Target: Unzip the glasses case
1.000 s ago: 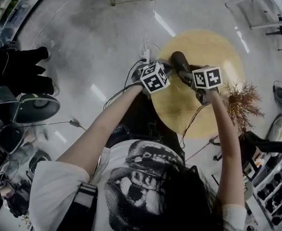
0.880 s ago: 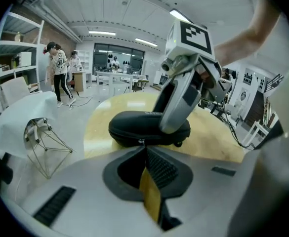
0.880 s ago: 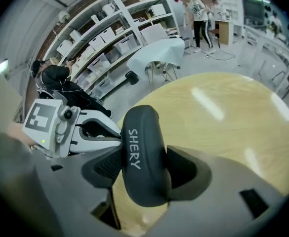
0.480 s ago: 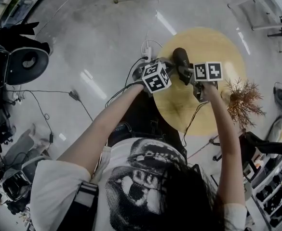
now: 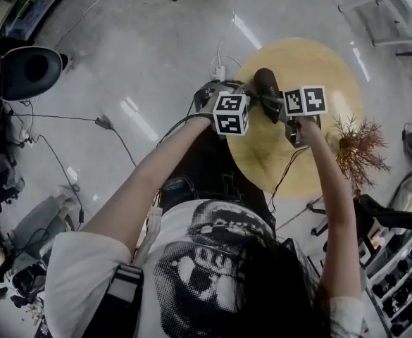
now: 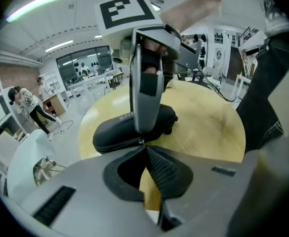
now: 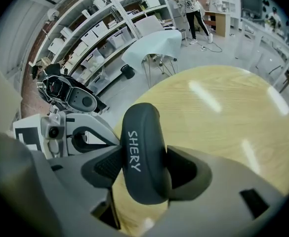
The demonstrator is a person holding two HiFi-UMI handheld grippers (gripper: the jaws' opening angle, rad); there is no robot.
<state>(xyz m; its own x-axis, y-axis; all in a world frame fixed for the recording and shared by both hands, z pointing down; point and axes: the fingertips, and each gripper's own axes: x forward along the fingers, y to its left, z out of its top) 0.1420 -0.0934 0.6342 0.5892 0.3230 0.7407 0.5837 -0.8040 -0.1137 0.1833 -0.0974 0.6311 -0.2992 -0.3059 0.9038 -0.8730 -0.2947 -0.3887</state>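
Seeing right gripper [image 7: 145,168] clamped across glasses case [image 7: 140,152], above round table [image 7: 223,112]. Reading left gripper [image 6: 144,147] as pinched shut, tips at zipper pull [image 6: 141,141]; only caught in its own view, too small in head view. Noting left marker cube [image 5: 232,113] rolled squarer than a second ago.

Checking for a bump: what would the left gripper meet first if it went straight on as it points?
Most likely the glasses case, right at the left gripper's shut tips.
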